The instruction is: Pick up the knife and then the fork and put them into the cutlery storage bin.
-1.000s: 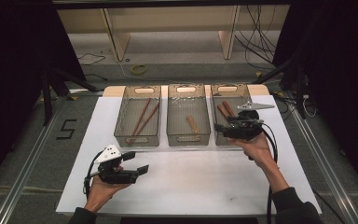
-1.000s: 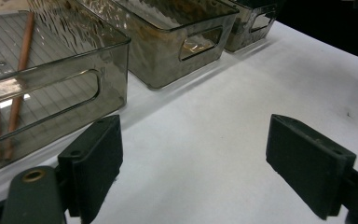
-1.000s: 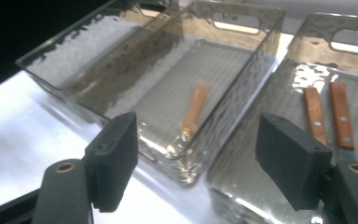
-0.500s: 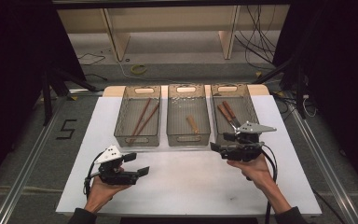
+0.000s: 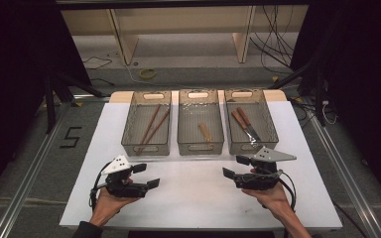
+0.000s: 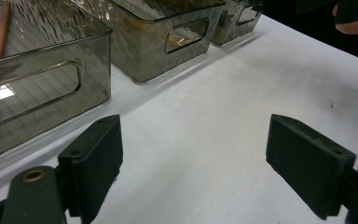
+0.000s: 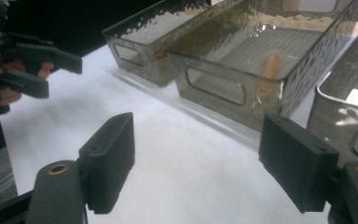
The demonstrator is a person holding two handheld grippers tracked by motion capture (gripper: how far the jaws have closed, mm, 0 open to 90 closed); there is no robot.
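Two claws are held low in the high view, both empty with jaws spread apart: the left claw [image 5: 148, 176] at lower left and the right claw [image 5: 229, 166] at lower right, each over the bare white tabletop [image 5: 193, 198]. Directly above the right claw in the frame, the right-hand bin [image 5: 273, 133] is seen, holding two brown-handled knives [image 5: 244, 124] whose long axes run from upper left to lower right, blades toward the claw. The right claw is judged much the nearer; the middle bin [image 5: 200, 147] and left bin [image 5: 146, 149] lie farther left.
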